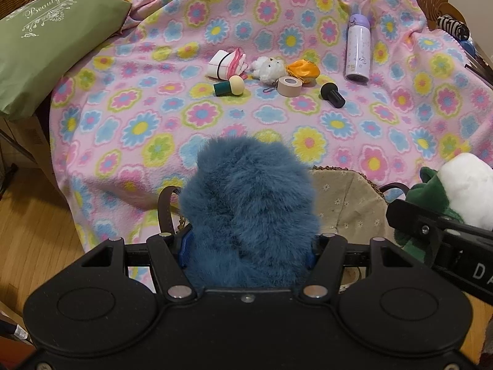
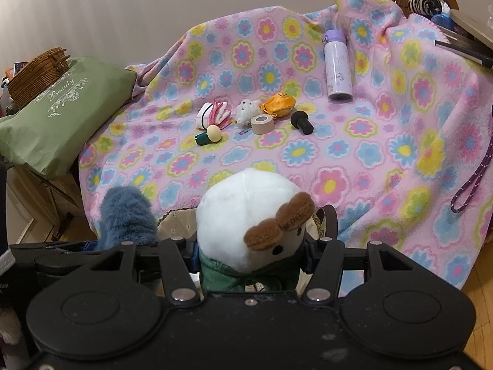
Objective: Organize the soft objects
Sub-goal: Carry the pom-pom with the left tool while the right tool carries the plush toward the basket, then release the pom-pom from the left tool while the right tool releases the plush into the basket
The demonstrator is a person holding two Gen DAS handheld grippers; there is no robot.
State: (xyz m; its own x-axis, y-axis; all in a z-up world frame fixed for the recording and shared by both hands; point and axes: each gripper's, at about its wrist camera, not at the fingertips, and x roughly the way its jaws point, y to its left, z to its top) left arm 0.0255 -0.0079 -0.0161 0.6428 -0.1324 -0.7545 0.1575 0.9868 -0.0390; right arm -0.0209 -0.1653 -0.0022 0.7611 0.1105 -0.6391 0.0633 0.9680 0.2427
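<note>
Now left fingers [image 1: 249, 243] clamp blue fur [image 1: 249, 203]; right fingers [image 2: 249, 252] clamp white plush [image 2: 243, 215].

Left gripper [image 1: 249, 243] clamped on blue furry toy [image 1: 249, 203], jaws pressed into the fur both sides.
Toy sits over a lined basket [image 1: 348, 200] at the near edge of the floral blanket [image 1: 154, 129]. Right gripper [image 1: 431, 231] enters at right edge with a white-and-green plush [image 1: 462, 188]. Mid-blanket: small white plush [image 1: 269, 67], tape roll [image 1: 289, 85], purple bottle [image 1: 358, 47]. Green pillow [image 1: 46, 40] at far-left corner.
</note>
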